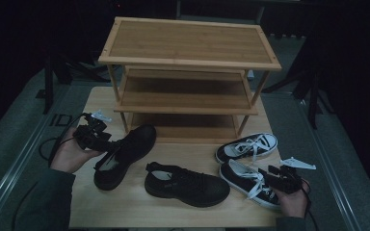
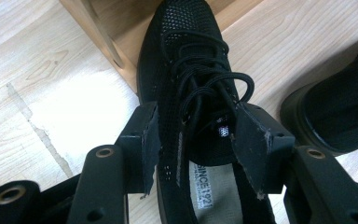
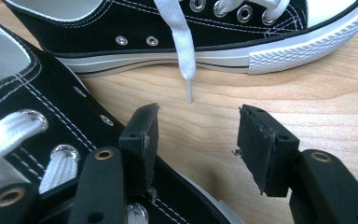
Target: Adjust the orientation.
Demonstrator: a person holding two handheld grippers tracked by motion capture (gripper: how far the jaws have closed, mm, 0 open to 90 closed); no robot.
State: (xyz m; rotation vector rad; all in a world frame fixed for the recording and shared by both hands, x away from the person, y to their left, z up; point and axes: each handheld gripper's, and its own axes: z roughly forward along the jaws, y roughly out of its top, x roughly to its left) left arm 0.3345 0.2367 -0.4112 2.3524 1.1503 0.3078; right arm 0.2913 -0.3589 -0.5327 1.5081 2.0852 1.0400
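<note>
A black mesh shoe [image 1: 130,149] [image 2: 191,56] lies at the table's left, toe toward the bottom tier of the bamboo rack [image 1: 188,43]. My left gripper [image 1: 108,145] [image 2: 196,126] straddles the shoe's collar, and both pads press on its sides. Its mate [image 1: 188,185] [image 2: 340,107] lies at centre front. On the right are two black canvas sneakers with white laces, one farther [image 1: 248,147] [image 3: 121,23] and one nearer [image 1: 245,180] [image 3: 37,93]. My right gripper [image 1: 268,176] [image 3: 198,119] stands open over bare wood between them, its left jaw beside the nearer sneaker.
The three-tier rack stands at the back of the light wooden table [image 1: 125,207], with one rack leg [image 2: 98,32] close to the mesh shoe's toe. A loose white lace end [image 3: 186,70] hangs down ahead of the right jaws. Dark floor surrounds the table.
</note>
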